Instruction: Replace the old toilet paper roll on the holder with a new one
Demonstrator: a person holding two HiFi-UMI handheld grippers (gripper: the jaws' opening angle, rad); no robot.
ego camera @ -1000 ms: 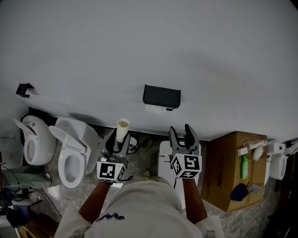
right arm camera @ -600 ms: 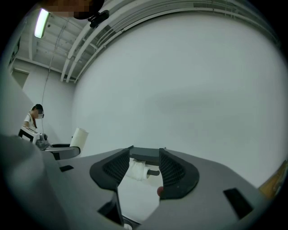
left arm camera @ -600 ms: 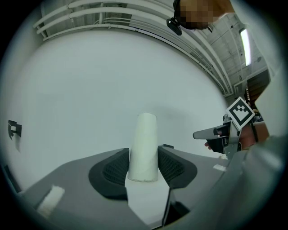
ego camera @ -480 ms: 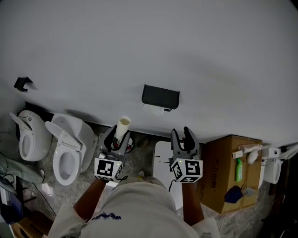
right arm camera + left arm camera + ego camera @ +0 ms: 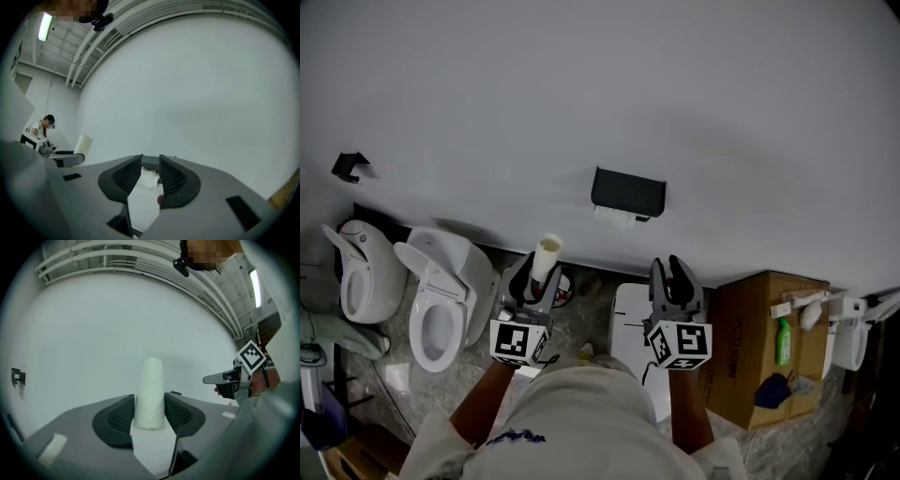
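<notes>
Floor (image 5: 592, 309), toilets (image 5: 441, 305) head-view only; left gripper (image 5: 149, 401) grips tube (image 5: 150, 378).

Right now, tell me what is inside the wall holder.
White paper shows below the holder. Its black shell covers the roll itself, so how much is left cannot be seen.

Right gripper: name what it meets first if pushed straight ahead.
Probably the black holder with its white roll on the wall, framed between the jaws; depth is unclear. The right gripper has just been closing its jaws on nothing.
</notes>
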